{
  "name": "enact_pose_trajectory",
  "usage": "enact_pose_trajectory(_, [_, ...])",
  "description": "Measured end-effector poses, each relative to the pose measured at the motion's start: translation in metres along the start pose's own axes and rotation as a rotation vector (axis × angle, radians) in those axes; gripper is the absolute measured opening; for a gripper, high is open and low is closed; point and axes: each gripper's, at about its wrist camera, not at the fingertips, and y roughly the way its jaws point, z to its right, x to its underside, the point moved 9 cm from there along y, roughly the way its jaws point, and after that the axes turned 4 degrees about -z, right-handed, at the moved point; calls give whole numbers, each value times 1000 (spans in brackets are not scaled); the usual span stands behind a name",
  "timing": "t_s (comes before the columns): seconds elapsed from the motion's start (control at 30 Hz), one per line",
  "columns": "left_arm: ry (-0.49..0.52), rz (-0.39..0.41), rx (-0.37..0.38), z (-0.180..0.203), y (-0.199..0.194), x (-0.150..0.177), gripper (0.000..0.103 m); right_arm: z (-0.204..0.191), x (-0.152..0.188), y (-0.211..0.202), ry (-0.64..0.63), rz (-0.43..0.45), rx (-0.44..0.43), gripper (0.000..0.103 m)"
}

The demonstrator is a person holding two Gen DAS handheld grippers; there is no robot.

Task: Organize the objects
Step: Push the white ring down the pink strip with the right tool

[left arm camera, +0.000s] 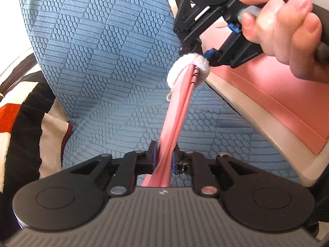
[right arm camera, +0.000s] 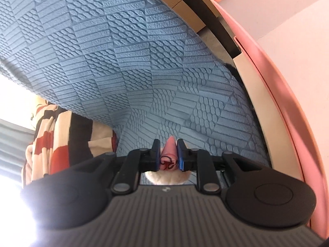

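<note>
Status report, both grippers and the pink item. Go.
Left gripper shut on pink fabric item; right gripper shut on its white fluffy end. Item stretched between them over blue mat. Pink box close alongside.

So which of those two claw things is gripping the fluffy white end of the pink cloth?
The right gripper, held by the hand, pinches the pink cloth at its fluffy white end; the left gripper clamps the plain end.

sock [left arm camera: 181,94] stretched btwn left gripper [left arm camera: 164,156] & right gripper [left arm camera: 202,56], above mat [left arm camera: 98,61], box [left arm camera: 267,103] right of it
</note>
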Motion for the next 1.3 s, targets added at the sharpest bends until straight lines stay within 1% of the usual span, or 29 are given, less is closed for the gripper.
enact_pose_trajectory(0.17, [-5, -4, -14, -2, 1, 1, 14, 4, 11, 10, 33, -49, -5, 21])
enact_pose_trajectory(0.3, [-16, -7, -16, -4, 5, 1, 14, 2, 29, 21, 37, -104, -15, 21])
enact_pose_trajectory(0.43, [-29, -25, -9, -6, 10, 3, 14, -6, 47, 31, -18, -134, 18, 21])
enact_pose_trajectory(0.5, [-35, -28, -3, -6, 10, 4, 14, -7, 49, 31, -22, -124, 19, 21])
enact_pose_trajectory(0.57, [-36, -25, 7, -4, 10, 3, 15, -6, 47, 30, -14, -116, 21, 19])
enact_pose_trajectory(0.63, [-31, -22, 6, -2, 10, 3, 18, -6, 46, 28, -8, -111, 17, 16])
enact_pose_trajectory(0.7, [-30, -29, 20, 1, 13, 5, 24, -6, 42, 24, -8, -95, 18, 14])
enact_pose_trajectory(0.83, [-26, -23, 34, 7, 10, 4, 28, 0, 30, 15, -3, -48, 32, 14])
enact_pose_trajectory(0.93, [-36, -22, 48, 10, 9, 4, 26, 6, 20, 8, 9, -8, 50, 14])
enact_pose_trajectory(0.97, [-47, -22, 50, 11, 10, 4, 23, 8, 18, 7, 9, -2, 54, 14])
enact_pose_trajectory(1.0, [-56, -26, 54, 12, 10, 5, 17, 9, 17, 7, 12, 0, 53, 15])
enact_pose_trajectory(1.07, [-72, -35, 75, 12, 12, 6, 15, 9, 19, 7, 11, 3, 55, 16])
enact_pose_trajectory(1.1, [-75, -36, 78, 12, 13, 6, 14, 9, 20, 9, 2, 3, 65, 18])
enact_pose_trajectory(1.17, [-80, -41, 77, 12, 15, 7, 14, 9, 27, 14, -9, -24, 75, 19])
enact_pose_trajectory(1.27, [-94, -46, 79, 10, 15, 6, 13, 8, 31, 18, 0, -44, 65, 24])
enact_pose_trajectory(1.3, [-98, -46, 78, 9, 15, 6, 13, 8, 31, 18, -3, -42, 67, 28])
